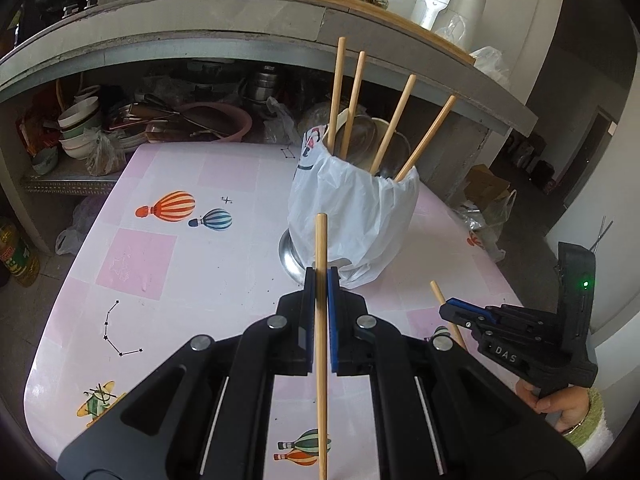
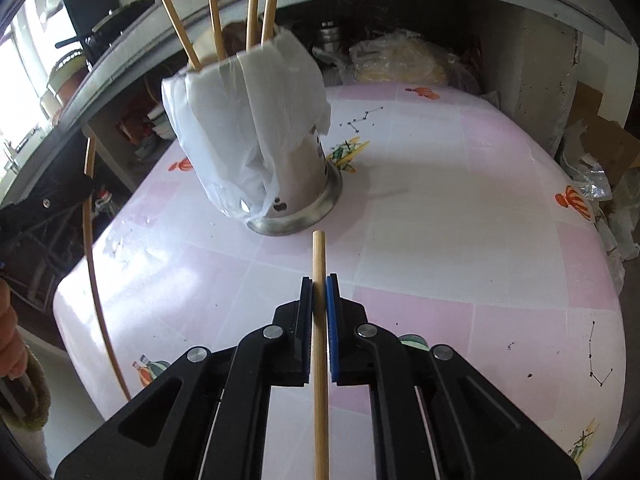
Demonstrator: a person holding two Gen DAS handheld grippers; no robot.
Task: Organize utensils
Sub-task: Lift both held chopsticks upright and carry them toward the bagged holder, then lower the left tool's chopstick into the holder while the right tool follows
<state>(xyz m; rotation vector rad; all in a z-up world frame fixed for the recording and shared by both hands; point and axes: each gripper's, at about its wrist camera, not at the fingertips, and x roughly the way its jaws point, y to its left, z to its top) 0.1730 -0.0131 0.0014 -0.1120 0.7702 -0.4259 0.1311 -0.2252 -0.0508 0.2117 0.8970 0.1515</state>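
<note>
Two chopsticks are off the table, one in each pair of tongs. The left gripper (image 1: 321,274) is clenched on a pale wooden chopstick (image 1: 321,320) that runs upright between its blue pads, its tip just in front of the utensil holder (image 1: 356,216). The right gripper (image 2: 319,282) grasps a second chopstick (image 2: 320,340) the same way, its blunt end just short of the holder's steel base.

That holder, a metal cylinder draped in a white plastic bag (image 2: 248,120), stands on the pink table (image 1: 160,280) printed with hot-air balloons. Four more chopsticks (image 1: 394,128) lean out of its mouth, fanned apart.

Only the left wrist view shows the holder's open top, the shelf of stacked bowls (image 1: 80,128) behind the holder, and the right gripper from outside, right of the holder, with a hand (image 1: 560,404) in a green cuff on its handle. Only the right wrist view shows the vent holes low on the holder's wall and the cardboard box (image 2: 600,148) to its right.
</note>
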